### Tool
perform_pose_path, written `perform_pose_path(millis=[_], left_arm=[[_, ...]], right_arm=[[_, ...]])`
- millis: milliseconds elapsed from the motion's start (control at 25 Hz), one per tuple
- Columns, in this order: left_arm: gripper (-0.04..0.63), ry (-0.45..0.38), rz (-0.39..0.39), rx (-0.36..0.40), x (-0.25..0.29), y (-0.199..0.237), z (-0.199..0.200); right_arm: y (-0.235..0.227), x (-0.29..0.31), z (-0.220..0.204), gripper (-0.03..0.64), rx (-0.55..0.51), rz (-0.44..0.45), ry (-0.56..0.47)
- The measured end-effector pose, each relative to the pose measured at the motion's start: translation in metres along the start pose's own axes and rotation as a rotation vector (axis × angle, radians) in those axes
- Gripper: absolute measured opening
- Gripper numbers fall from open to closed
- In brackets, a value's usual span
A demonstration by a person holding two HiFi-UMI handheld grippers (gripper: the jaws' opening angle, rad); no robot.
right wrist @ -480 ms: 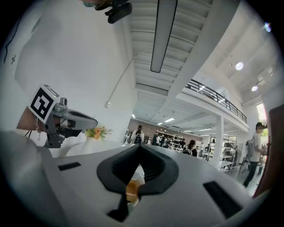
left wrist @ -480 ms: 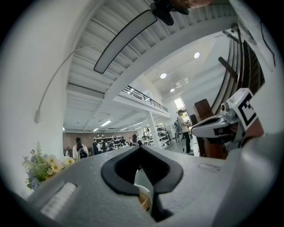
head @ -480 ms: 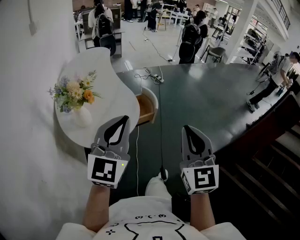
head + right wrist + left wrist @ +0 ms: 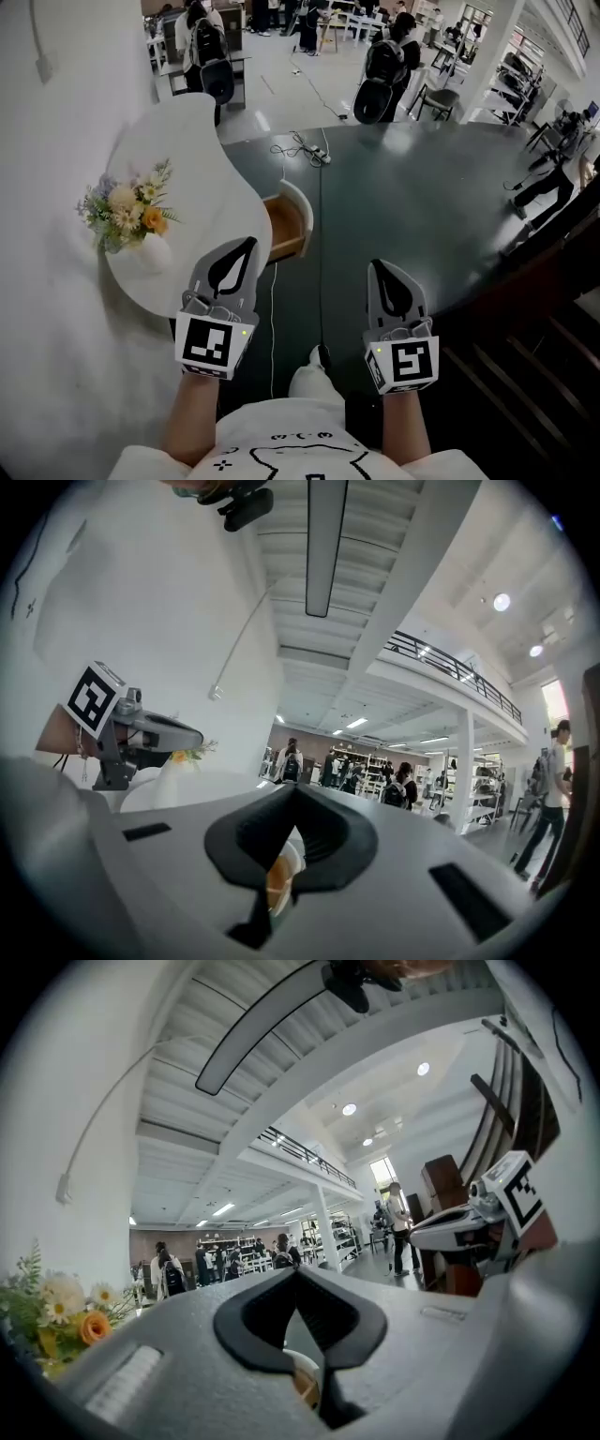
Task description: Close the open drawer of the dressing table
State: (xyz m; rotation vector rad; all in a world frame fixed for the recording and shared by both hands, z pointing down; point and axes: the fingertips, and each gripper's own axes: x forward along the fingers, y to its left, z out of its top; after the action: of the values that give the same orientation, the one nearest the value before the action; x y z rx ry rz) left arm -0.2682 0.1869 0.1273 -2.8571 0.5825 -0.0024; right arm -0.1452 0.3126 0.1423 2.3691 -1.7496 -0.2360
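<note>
While both claws point forward side by side, the left gripper [image 4: 243,247] hangs over the near edge of the white dressing table [image 4: 202,141], its jaws pressed together at the tips with nothing pinched between them. To its right, the right gripper [image 4: 378,267] hovers over the dark floor [image 4: 422,187], jaws likewise pressed together and empty. Ahead of and between the two, the drawer [image 4: 286,225] juts open from the table's right side, showing its wooden inside and curved white front. A bunch of flowers [image 4: 127,204] stands in a white vase [image 4: 155,253] on the tabletop, left of the left gripper. Beyond the drawer a cable [image 4: 300,148] lies on the floor, and people [image 4: 380,70] stand farther back
</note>
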Motion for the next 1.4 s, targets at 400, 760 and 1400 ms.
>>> perform_pose_path(millis=[400, 760, 1400], left_arm=[[0.017, 0.039, 0.074, 0.0, 0.137, 0.001, -0.004], [0.017, 0.085, 0.113, 0.0, 0.231, -0.011, -0.021], [0.017, 0.144, 0.116, -0.04, 0.313, 0.021, -0.071]], right_arm=[[-0.101, 0.099, -0.031, -0.003, 0.004, 0.103, 0.032], [-0.183, 0.158, -0.074, -0.003, 0.059, 0.133, 0.073], [-0.214, 0.234, -0.131, -0.003, 0.088, 0.17, 0.167]])
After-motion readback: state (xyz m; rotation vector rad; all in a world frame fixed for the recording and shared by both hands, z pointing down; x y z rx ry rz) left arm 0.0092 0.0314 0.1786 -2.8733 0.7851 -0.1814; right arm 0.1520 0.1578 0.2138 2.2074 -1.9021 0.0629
